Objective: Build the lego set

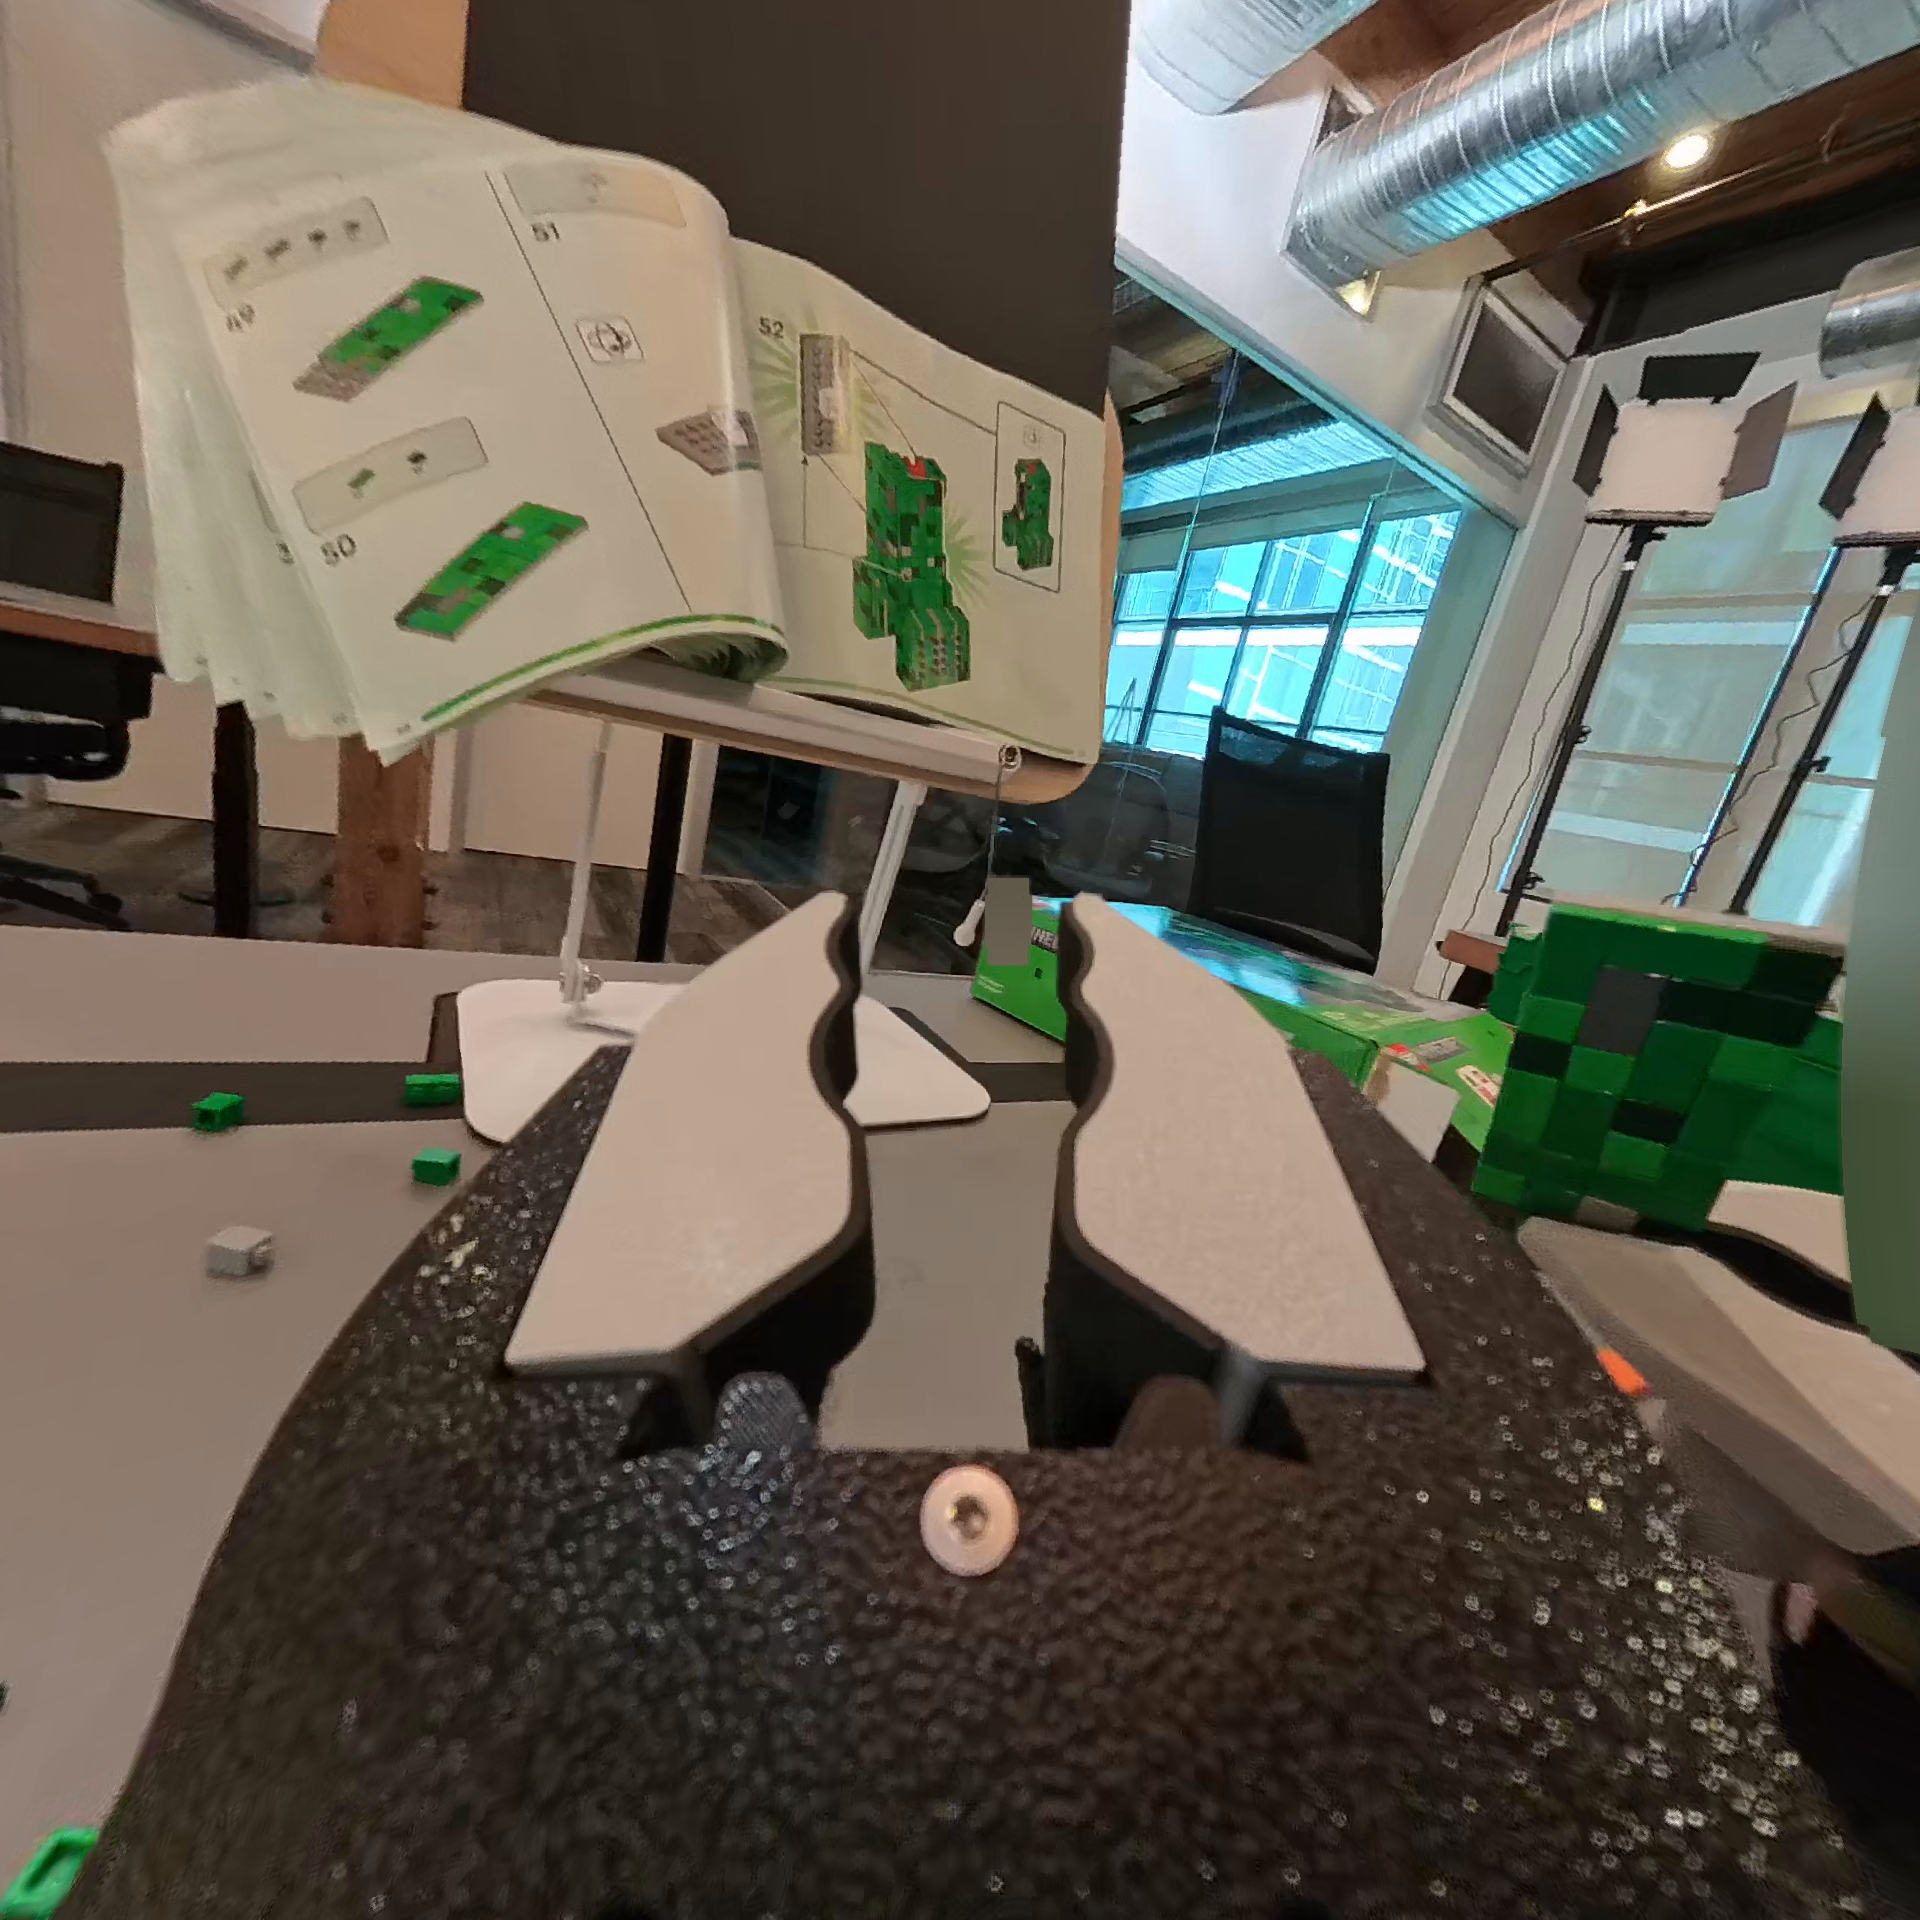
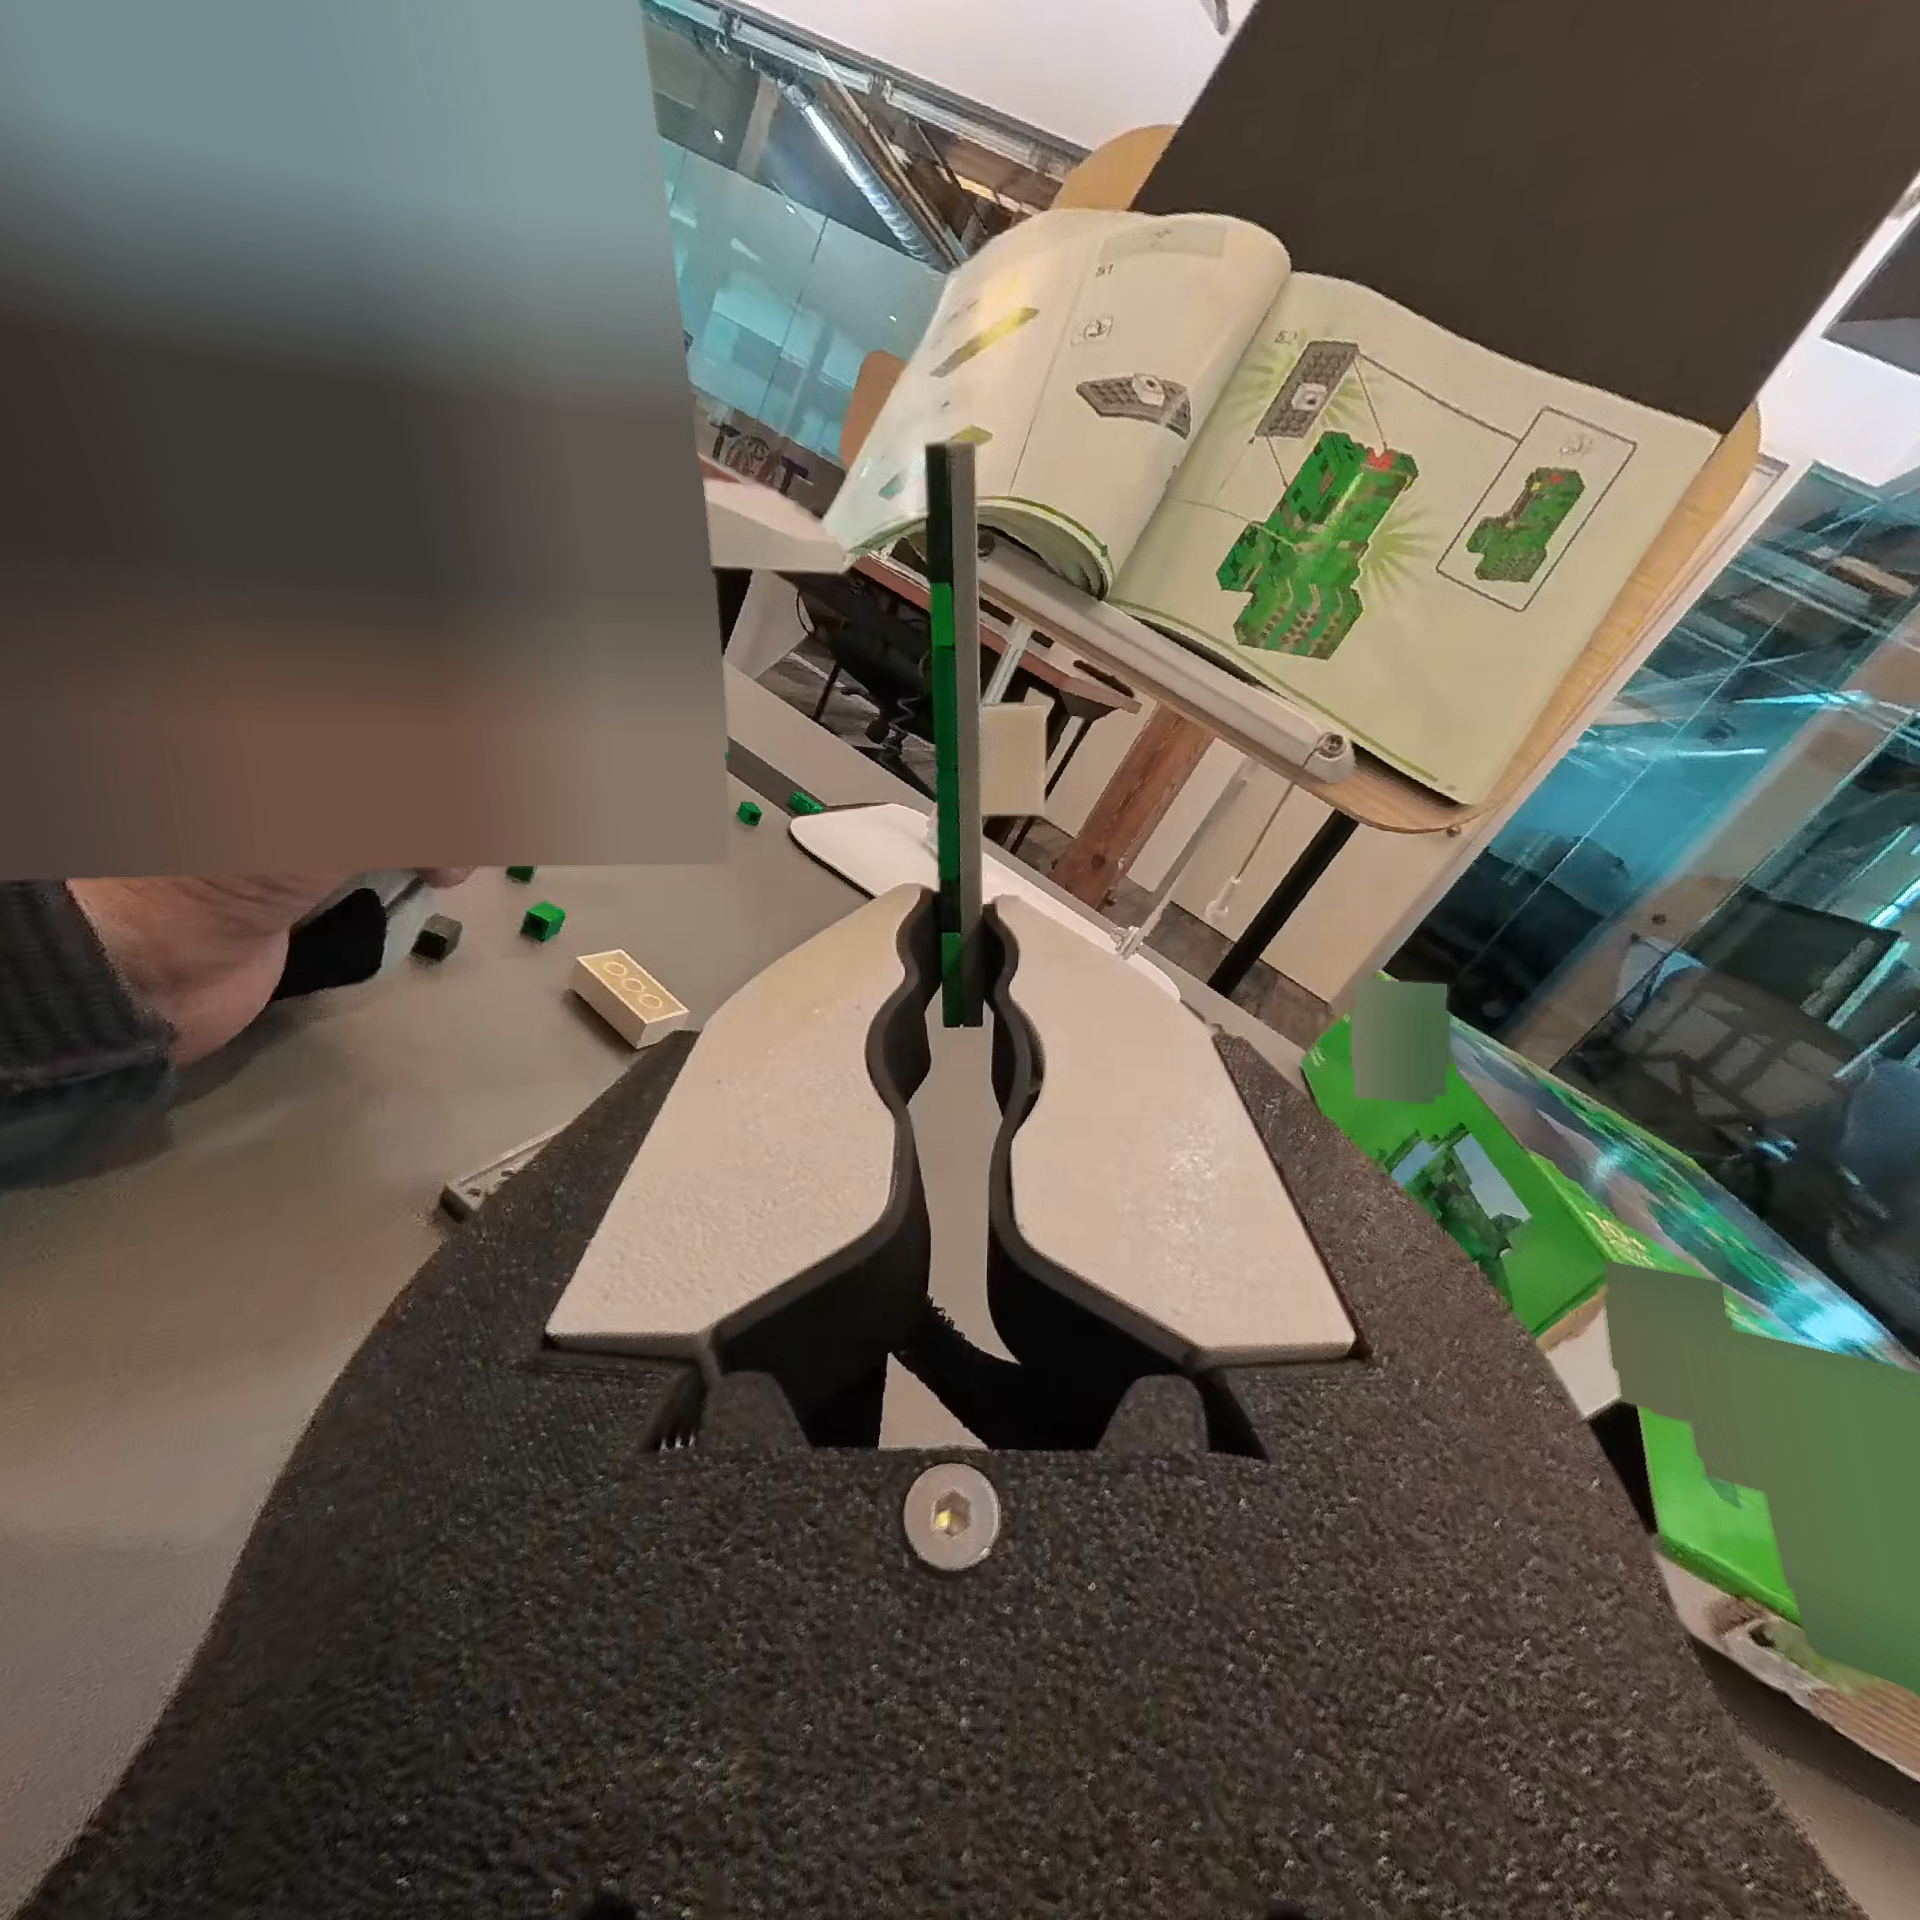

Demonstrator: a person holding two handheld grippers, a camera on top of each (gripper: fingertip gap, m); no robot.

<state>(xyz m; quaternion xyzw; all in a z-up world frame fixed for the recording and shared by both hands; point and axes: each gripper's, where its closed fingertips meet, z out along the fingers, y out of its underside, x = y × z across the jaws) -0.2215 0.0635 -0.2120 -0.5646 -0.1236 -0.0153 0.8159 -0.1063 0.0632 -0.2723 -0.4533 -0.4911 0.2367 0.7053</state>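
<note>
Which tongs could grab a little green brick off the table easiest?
Probably the left tongs: they're open and empty, and loose green bricks lie close by. The right tongs are busy pinching a thin green-and-grey plate.

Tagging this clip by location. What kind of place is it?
Probably an open-plan office set up for recording: exposed ceiling ducts, glass partition walls, studio light panels on stands. A grey table carries loose toy bricks and an instruction booklet on a stand.
</note>
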